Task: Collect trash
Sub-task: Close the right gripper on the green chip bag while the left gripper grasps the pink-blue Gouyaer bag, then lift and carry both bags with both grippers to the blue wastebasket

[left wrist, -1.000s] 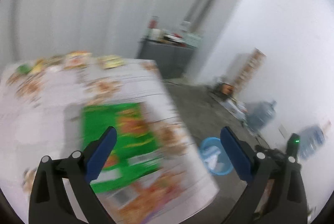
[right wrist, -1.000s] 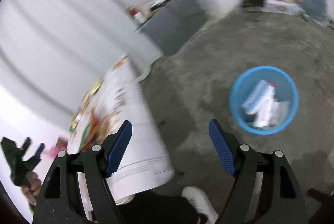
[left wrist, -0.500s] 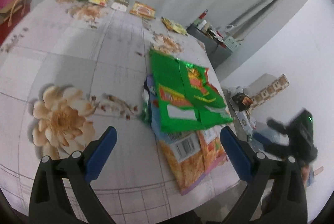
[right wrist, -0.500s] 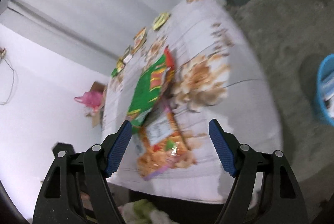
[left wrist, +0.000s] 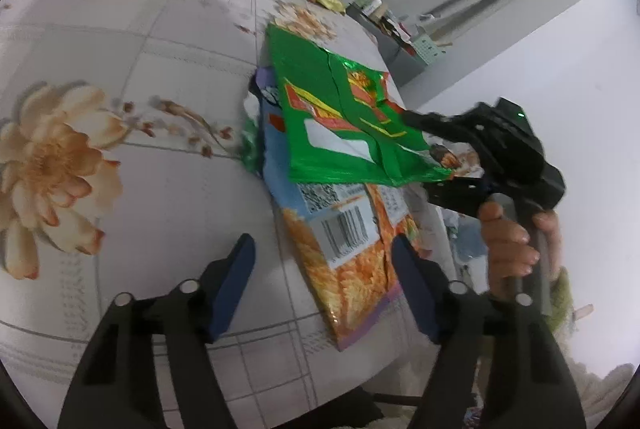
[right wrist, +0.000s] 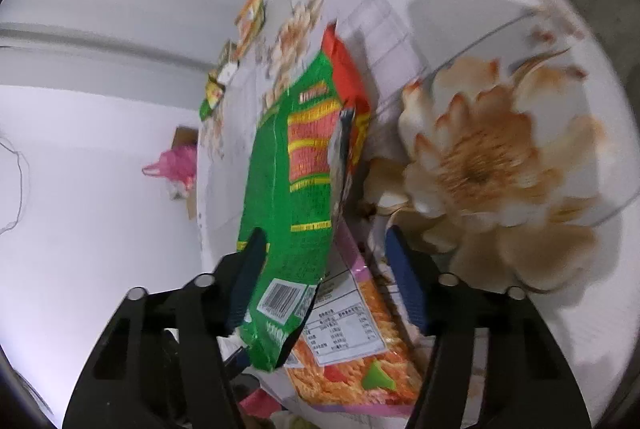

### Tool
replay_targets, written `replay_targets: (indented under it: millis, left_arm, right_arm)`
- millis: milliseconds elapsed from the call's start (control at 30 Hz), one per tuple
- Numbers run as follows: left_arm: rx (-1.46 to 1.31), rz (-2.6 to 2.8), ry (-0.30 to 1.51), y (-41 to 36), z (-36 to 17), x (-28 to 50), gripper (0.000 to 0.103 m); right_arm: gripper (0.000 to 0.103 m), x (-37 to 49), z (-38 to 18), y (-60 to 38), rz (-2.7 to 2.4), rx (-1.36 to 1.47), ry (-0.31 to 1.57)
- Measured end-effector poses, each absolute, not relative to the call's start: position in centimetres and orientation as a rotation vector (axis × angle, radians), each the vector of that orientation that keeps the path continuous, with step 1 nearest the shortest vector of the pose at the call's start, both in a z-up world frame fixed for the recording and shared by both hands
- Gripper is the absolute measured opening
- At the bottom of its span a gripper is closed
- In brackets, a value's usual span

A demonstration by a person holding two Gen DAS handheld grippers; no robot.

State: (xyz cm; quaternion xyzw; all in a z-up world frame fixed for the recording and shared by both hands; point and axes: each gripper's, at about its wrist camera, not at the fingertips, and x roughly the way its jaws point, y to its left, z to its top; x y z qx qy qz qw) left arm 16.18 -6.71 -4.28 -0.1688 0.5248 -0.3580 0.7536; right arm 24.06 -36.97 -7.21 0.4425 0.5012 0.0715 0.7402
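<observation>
The right tool (right wrist: 324,269) is closest to the trash. Its jaws are closing around the near end of the green bag (right wrist: 296,189), which runs long toward 12 o'clock over the orange bag (right wrist: 352,361) on the counter (right wrist: 520,29). The left tool (left wrist: 320,289) is closing too, holding nothing, with the orange bag's near end at 12 o'clock.
</observation>
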Motion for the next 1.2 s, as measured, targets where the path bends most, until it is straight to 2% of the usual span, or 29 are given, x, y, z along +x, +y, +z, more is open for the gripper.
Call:
replay_targets:
  millis: [33,100,133,300,433,867,1200]
  left_arm:
    - [-0.374,-0.784,1.146,-6.7,-4.3,16.1,0.062]
    - [-0.377,-0.781,1.146,-6.7,-4.3,16.2,0.058]
    - [-0.38,-0.781,1.148,-6.7,-4.3,16.2,0.058]
    - [-0.391,-0.773,1.15,-6.3,-4.4,16.4,0.052]
    - [-0.395,-0.765,1.147,-6.2,-4.4,16.3,0.052]
    - [-0.483,-0.728,1.177,-5.9,-4.7,17.2,0.051]
    - [-0.665,-0.769,1.187,-5.2,-4.7,18.1,0.048]
  right_arm:
    - [0.04,24.2,-7.4,-36.8,0.16,0.968,1.112]
    - [0.018,24.1,-7.8,-36.5,0.167,0.974,1.128]
    - [0.013,24.1,-7.9,-36.6,0.175,0.987,1.127]
    - [0.004,22.4,-6.9,-38.5,0.219,1.078,1.047]
    - [0.003,20.4,-5.3,-39.9,0.232,1.063,1.005]
    - [0.004,16.6,-4.9,-35.6,0.029,0.495,1.14]
    - [0.004,16.1,-4.9,-33.9,-0.012,0.353,1.12]
